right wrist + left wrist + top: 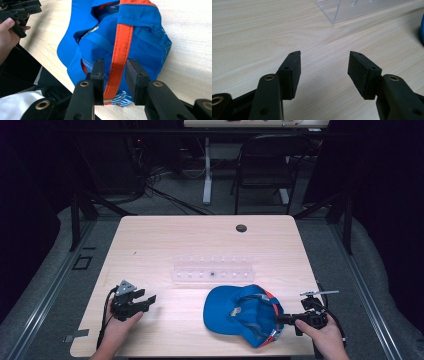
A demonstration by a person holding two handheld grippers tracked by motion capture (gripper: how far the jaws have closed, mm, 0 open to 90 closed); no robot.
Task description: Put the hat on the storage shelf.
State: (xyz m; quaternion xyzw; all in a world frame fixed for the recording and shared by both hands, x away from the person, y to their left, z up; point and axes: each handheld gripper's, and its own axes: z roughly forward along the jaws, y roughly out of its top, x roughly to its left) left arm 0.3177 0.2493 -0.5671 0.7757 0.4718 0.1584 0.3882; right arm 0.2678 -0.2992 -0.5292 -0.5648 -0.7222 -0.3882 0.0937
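Right gripper (114, 82): jaws straddling blue cap's (243, 312) orange strap (120, 52), not yet pinching, ready to lift. Left gripper (324, 72): spread, idle.

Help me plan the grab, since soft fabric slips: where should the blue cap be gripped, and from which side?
Grip the orange strap at the back edge of the blue cap, coming from the person's right. The cap lies upside down, so that band stands free, and the right gripper already straddles it.
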